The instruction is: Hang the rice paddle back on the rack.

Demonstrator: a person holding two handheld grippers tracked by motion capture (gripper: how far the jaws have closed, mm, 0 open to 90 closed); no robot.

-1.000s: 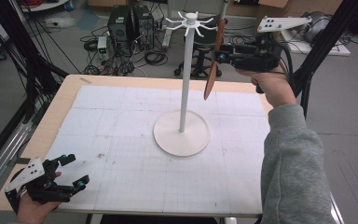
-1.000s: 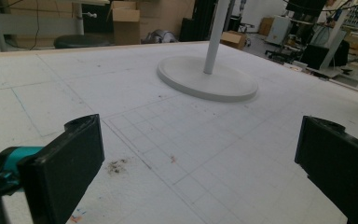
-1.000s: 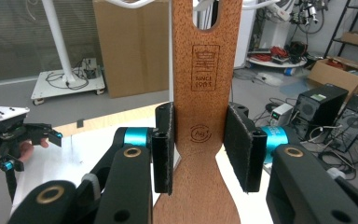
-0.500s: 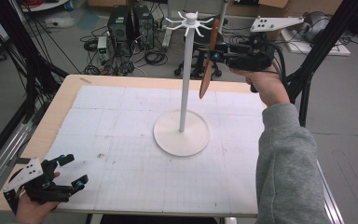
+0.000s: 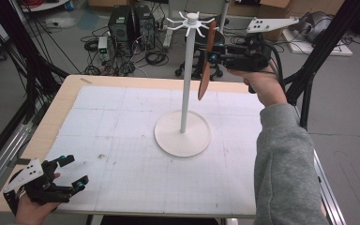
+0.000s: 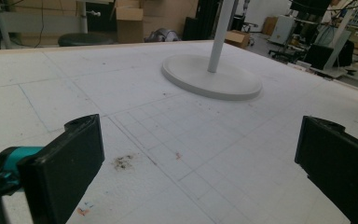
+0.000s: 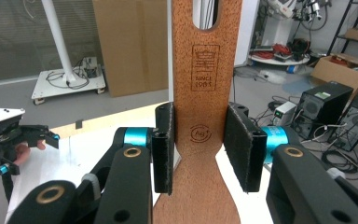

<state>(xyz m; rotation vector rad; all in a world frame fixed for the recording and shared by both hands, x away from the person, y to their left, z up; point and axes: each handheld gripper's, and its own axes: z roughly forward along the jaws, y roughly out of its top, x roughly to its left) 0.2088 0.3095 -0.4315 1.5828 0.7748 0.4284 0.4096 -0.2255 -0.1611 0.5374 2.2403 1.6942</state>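
Note:
A brown wooden spatula (image 5: 205, 70) hangs blade down beside the pole of the white hook stand (image 5: 183, 84), high above the table. My right gripper (image 5: 214, 52) is shut on its handle; in the right gripper view both pads press the handle's edges (image 7: 200, 93) below the slotted hole (image 7: 205, 14). The spatula's top sits close to one arm of the stand's hook crown (image 5: 191, 21); I cannot tell whether they touch. My left gripper (image 5: 72, 172) rests low at the table's near left corner, open and holding nothing (image 6: 196, 158).
The stand's round white base (image 5: 183, 136) sits mid-table on a white gridded mat (image 5: 122, 122). Black frame poles (image 5: 28, 70) flank the table. Computers and cables (image 5: 126, 28) lie on the floor beyond the far edge.
The right gripper with the spatula has shifted slightly left, closer to the stand's pole and hooks. The left gripper has stayed put.

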